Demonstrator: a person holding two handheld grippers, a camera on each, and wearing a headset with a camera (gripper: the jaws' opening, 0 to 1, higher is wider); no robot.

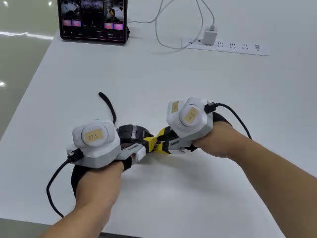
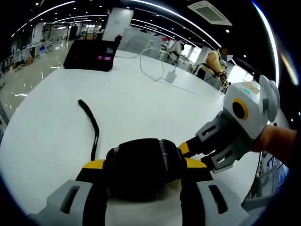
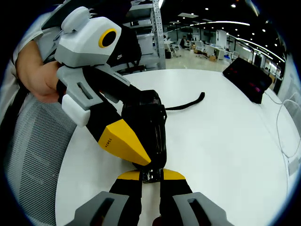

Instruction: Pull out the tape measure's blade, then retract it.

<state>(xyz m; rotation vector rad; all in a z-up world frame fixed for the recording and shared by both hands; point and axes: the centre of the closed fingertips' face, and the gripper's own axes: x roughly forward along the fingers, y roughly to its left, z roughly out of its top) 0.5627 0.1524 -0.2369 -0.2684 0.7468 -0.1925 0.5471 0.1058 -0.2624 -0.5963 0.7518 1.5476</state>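
A black tape measure [image 1: 132, 134] lies on the white table [image 1: 163, 74], its black wrist strap [image 1: 108, 106] trailing away toward the far side. My left gripper [image 1: 147, 145] is shut on the tape measure's body [image 2: 141, 157], one yellow-tipped jaw on each side. My right gripper [image 1: 160, 145] meets it from the right, jaws pressed together on the metal hook of the blade [image 3: 151, 176] at the case's mouth. Almost no blade shows between hook and case [image 3: 150, 122]. The left gripper [image 3: 94, 70] reaches in from the left of the right gripper view.
At the table's far edge stand a dark tablet [image 1: 93, 20], a white power strip [image 1: 233, 45] and a plugged-in charger [image 1: 209, 34] with a looping white cable. The table's left edge runs close beside my left hand.
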